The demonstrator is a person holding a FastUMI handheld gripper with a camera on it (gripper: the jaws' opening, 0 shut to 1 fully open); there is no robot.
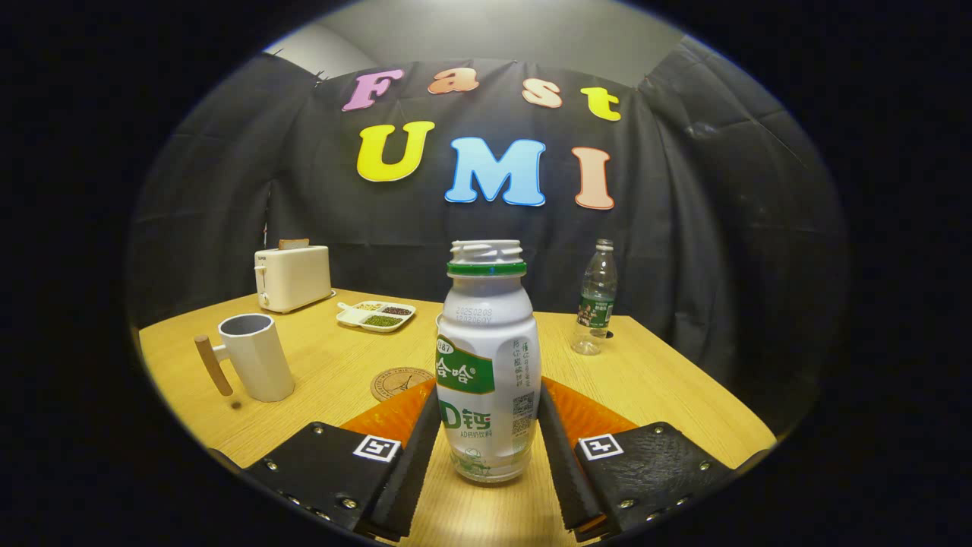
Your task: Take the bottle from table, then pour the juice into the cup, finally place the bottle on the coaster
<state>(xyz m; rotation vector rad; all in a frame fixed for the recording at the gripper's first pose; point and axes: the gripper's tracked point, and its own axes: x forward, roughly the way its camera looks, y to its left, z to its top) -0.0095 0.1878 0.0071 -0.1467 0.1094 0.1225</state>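
White bottle (488, 365) is standing uncapped on the table (653, 380) between the gripper (486, 433) fingers, which are pressing its sides, so lifting, pouring into the cup (254, 355) and setting on the coaster (399, 383) are remaining.

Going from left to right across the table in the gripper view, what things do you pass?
White mug with wooden handle → cream toaster → white divided snack tray → white capless drink bottle between the gripper fingers → clear plastic water bottle.
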